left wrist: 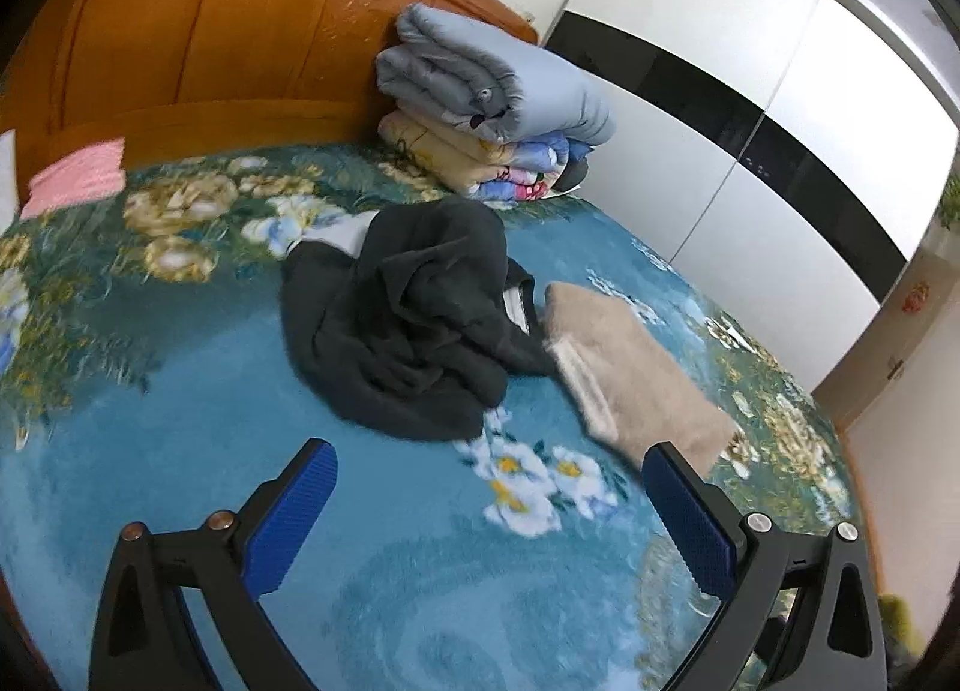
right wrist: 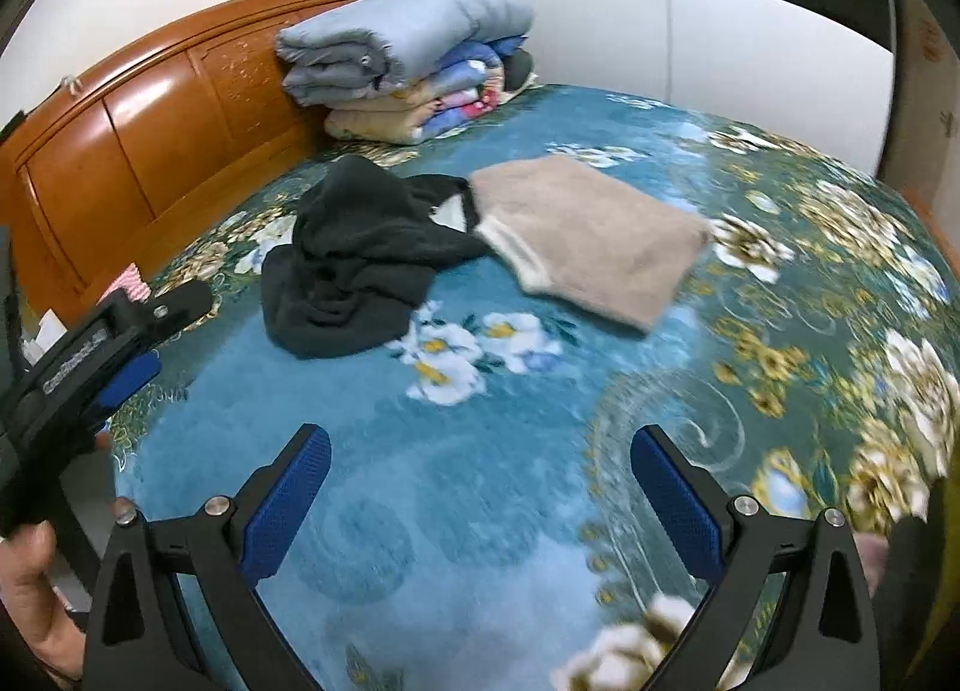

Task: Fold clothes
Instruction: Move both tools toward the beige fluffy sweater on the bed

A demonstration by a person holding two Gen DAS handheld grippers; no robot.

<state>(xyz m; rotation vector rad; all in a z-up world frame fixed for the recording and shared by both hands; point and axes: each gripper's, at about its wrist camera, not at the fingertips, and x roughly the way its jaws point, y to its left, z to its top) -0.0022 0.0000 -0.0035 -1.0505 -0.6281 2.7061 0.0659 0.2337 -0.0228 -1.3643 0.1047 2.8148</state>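
A crumpled black garment (left wrist: pixel 408 325) lies in a heap on the blue floral bedspread (left wrist: pixel 180 421); it also shows in the right wrist view (right wrist: pixel 354 259). A folded beige fuzzy garment (left wrist: pixel 630 373) lies flat just to its right, touching it, also seen in the right wrist view (right wrist: pixel 594 235). My left gripper (left wrist: pixel 486 469) is open and empty, hovering over the bedspread short of both garments. My right gripper (right wrist: pixel 480 451) is open and empty above the bedspread (right wrist: pixel 480 511). The left gripper also shows at the left edge of the right wrist view (right wrist: pixel 108 343).
A stack of folded quilts (left wrist: pixel 480 109) sits against the wooden headboard (left wrist: pixel 210 31) at the far end, also in the right wrist view (right wrist: pixel 408 55). A pink cloth (left wrist: pixel 78 175) lies at the far left. White and black wardrobe doors (left wrist: pixel 750 121) stand along the bed's right side.
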